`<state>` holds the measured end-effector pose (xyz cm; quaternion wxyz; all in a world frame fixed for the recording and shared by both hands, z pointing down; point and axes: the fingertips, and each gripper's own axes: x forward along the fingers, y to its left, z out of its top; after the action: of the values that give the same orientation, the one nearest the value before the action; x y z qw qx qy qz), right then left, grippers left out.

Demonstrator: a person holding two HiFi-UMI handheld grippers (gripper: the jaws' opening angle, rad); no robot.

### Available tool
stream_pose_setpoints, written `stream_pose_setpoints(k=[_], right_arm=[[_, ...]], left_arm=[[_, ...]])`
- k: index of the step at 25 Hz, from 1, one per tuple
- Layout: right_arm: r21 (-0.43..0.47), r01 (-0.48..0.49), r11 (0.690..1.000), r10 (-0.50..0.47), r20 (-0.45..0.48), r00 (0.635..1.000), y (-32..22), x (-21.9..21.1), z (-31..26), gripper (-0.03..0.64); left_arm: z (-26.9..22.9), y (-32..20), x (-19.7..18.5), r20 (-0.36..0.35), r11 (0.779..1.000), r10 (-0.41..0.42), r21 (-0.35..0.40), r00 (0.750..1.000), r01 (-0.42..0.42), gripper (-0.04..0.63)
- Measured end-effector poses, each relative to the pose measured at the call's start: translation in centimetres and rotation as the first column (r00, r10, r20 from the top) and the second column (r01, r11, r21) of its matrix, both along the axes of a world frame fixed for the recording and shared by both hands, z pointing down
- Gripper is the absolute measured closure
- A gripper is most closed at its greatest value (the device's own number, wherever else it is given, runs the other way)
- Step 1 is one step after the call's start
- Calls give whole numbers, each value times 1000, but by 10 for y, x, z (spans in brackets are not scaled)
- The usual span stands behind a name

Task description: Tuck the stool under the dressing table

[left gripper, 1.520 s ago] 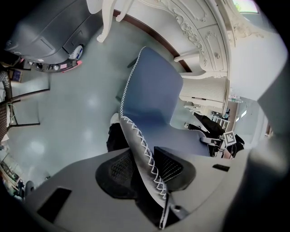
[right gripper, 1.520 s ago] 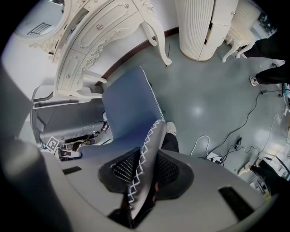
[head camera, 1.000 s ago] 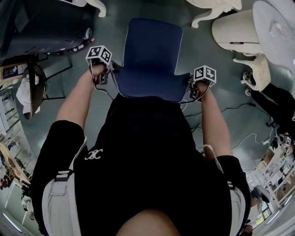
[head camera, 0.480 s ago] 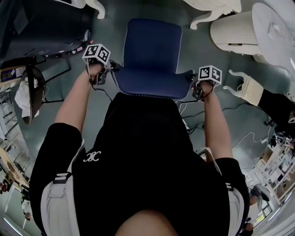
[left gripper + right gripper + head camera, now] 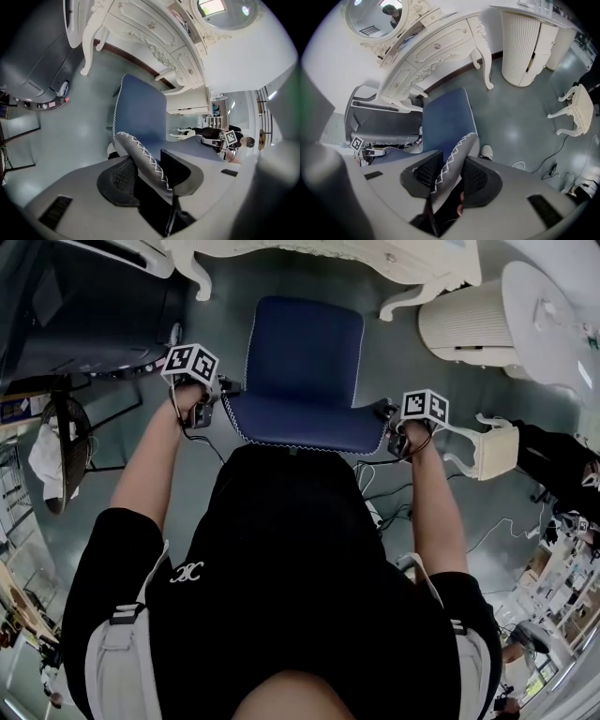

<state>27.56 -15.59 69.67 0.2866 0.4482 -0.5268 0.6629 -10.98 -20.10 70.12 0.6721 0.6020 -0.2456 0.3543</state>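
We see the stool (image 5: 305,362) as a rectangular seat padded in smooth dark-blue material, with white cross-stitching along its rounded rim. The left tool (image 5: 225,393) and the right tool (image 5: 387,420) straddle that rim on opposite sides, their ribbed black pads pressed against the padding. Both pairs of jaws have just been opening a little, yet they grip it. Ahead of the tools, just beyond the stool's far edge, stands the cream dressing table (image 5: 356,254) with carved, curved legs, on a glossy grey floor (image 5: 220,296).
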Motion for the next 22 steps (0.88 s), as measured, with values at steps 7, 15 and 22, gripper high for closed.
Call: stream_pose_setpoints(k=[7, 15, 22], right_arm=[[28, -17, 999, 17, -1, 1000, -30, -4, -14, 500], [99, -21, 995, 21, 2, 1000, -87, 13, -26, 500], [90, -14, 996, 11, 35, 999, -154, 38, -20, 499]], left_arm=[[-17, -33, -4, 2, 1000, -10, 28, 1000, 10, 451], [-25, -71, 11, -6, 997, -50, 58, 999, 51, 451], [-30, -132, 35, -1, 991, -115, 67, 993, 115, 451]])
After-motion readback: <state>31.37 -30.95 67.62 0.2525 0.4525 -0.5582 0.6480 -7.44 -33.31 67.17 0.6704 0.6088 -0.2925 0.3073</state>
